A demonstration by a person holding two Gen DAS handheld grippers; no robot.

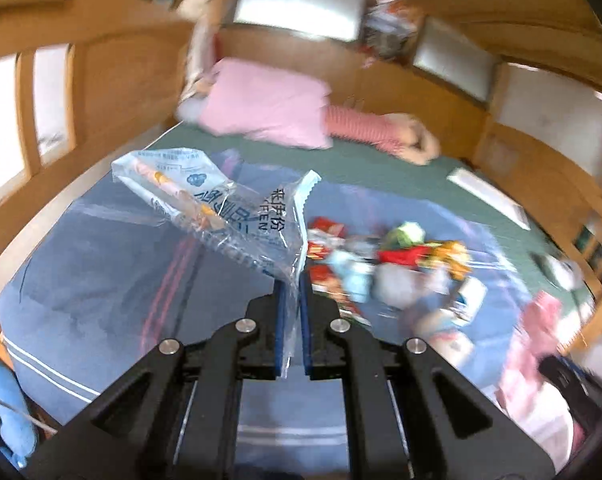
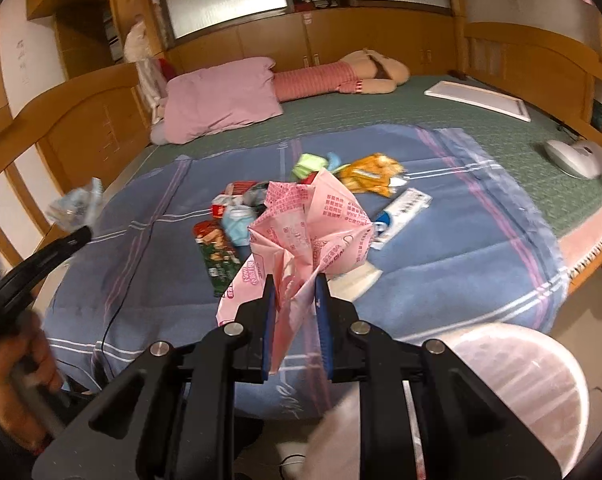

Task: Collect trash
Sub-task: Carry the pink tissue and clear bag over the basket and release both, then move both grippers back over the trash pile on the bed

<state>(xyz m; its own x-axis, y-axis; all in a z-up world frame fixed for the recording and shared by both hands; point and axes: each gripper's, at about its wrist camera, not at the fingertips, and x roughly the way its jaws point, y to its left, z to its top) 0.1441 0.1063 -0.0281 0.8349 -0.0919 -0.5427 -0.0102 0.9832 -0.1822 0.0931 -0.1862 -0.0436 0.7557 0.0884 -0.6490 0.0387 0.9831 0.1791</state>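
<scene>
The left gripper (image 1: pixel 292 280) has its jaws clenched on a clear crinkled plastic wrapper with blue print (image 1: pixel 225 208), which fans out ahead of them. The right gripper (image 2: pixel 295 286) has its jaws clamped on a crumpled pink printed wrapper (image 2: pixel 313 220); beyond them, loose snack wrappers (image 2: pixel 237 216) lie on the blue striped blanket (image 2: pixel 461 240).

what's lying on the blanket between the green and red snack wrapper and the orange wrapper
In the right wrist view, between the green and red wrapper and the orange wrapper lies a small heap of trash; the right gripper's pink wrapper hides some.

We are seeing a bed (image 2: pixel 381 120) carrying a blue blanket (image 2: pixel 441 248), wrappers (image 2: pixel 375 174) piling centrally, a pink pillow (image 2: pixel 221 100) at ten o'clock.
</scene>
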